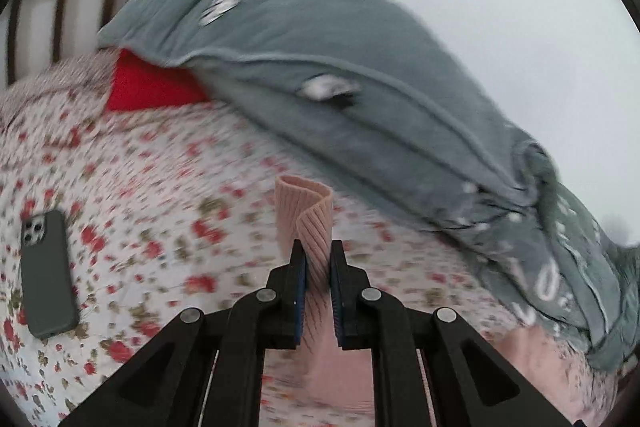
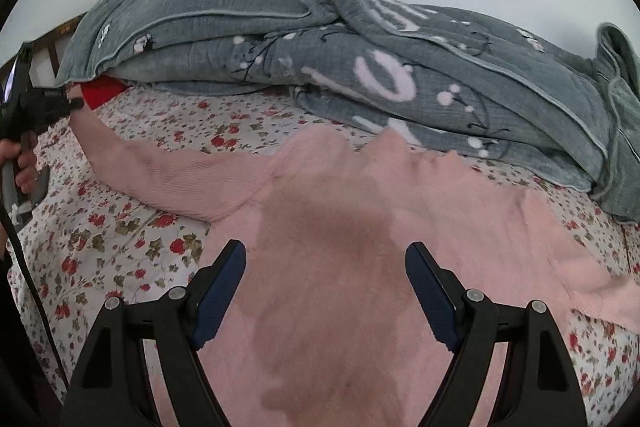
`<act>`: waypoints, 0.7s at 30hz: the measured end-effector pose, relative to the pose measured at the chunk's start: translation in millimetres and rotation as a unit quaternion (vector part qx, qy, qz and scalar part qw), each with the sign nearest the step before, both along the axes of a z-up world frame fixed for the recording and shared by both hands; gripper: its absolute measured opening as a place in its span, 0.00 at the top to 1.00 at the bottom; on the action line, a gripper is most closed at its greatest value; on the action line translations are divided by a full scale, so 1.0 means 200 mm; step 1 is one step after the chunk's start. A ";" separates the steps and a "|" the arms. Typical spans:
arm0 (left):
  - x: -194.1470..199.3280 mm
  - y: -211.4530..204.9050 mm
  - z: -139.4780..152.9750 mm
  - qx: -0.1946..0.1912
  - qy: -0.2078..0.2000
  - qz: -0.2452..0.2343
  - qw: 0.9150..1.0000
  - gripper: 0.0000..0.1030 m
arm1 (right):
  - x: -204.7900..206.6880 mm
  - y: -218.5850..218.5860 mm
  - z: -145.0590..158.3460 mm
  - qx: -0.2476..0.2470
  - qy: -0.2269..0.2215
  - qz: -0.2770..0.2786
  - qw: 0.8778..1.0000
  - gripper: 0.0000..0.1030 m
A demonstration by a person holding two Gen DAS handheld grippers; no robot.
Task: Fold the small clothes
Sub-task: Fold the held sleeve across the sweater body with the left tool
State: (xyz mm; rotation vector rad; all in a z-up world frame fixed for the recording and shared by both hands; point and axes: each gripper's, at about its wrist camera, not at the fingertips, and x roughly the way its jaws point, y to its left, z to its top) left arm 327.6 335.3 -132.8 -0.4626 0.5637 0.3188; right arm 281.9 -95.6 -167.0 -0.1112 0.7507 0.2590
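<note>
Pink sweater (image 1: 306,223), seen from the left wrist: ribbed cuff pinched between the pressed-together pads of the left gripper (image 1: 318,267) and raised off the floral bedsheet (image 1: 160,187), grey phone (image 1: 48,275) lying toward the sheet's left edge, grey blanket (image 1: 320,67) heaped along the far side. From the right wrist: body of the sweater (image 2: 328,227) spread flat mid-bed directly under the right gripper (image 2: 326,267), jaws spread wide and empty; sleeve stretched long toward the left edge, up to the left gripper (image 2: 74,101). Likely fold inward along that sleeve axis, toward the body; left hand nearer.
</note>
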 end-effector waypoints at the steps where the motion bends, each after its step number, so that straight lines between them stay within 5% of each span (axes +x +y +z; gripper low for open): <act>1: 0.01 -0.06 0.04 0.006 -0.004 -0.010 1.000 0.90 | -0.02 -0.05 0.02 0.000 -0.003 -0.007 1.000 0.21; 11: 0.15 -0.89 0.32 0.047 -0.038 -0.129 0.990 0.90 | -0.18 -0.62 0.14 -0.009 -0.026 -0.075 0.997 0.21; 21: 0.31 -1.79 0.16 0.037 -0.006 -0.249 0.968 0.90 | -0.31 -1.18 0.12 -0.018 -0.030 -0.146 0.989 0.21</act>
